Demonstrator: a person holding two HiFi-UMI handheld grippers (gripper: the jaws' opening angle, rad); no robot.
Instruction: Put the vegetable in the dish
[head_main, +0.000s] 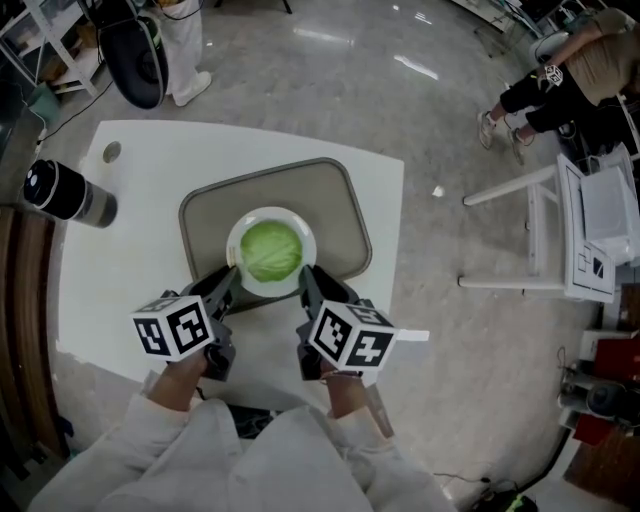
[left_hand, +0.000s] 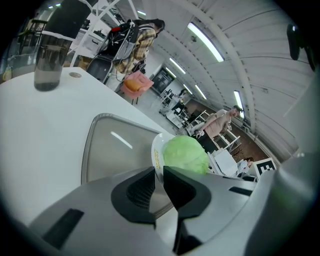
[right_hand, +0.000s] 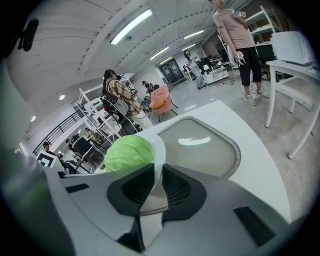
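Cabbage (head_main: 270, 250) in dish (head_main: 308, 238) | tray (head_main: 335, 205) beneath | left tool (head_main: 232, 272), right tool (head_main: 305, 272) both clamped on dish rim | rim print unreadable

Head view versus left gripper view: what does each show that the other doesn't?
Head view only: the person's sleeves, the tray's whole outline, and the left tool and right tool together at the plate's near rim. Left gripper view only: the left tool's jaws closed on that rim, and ceiling lights. Both: the green vegetable on the plate, the tray, the white table, the dark cup.
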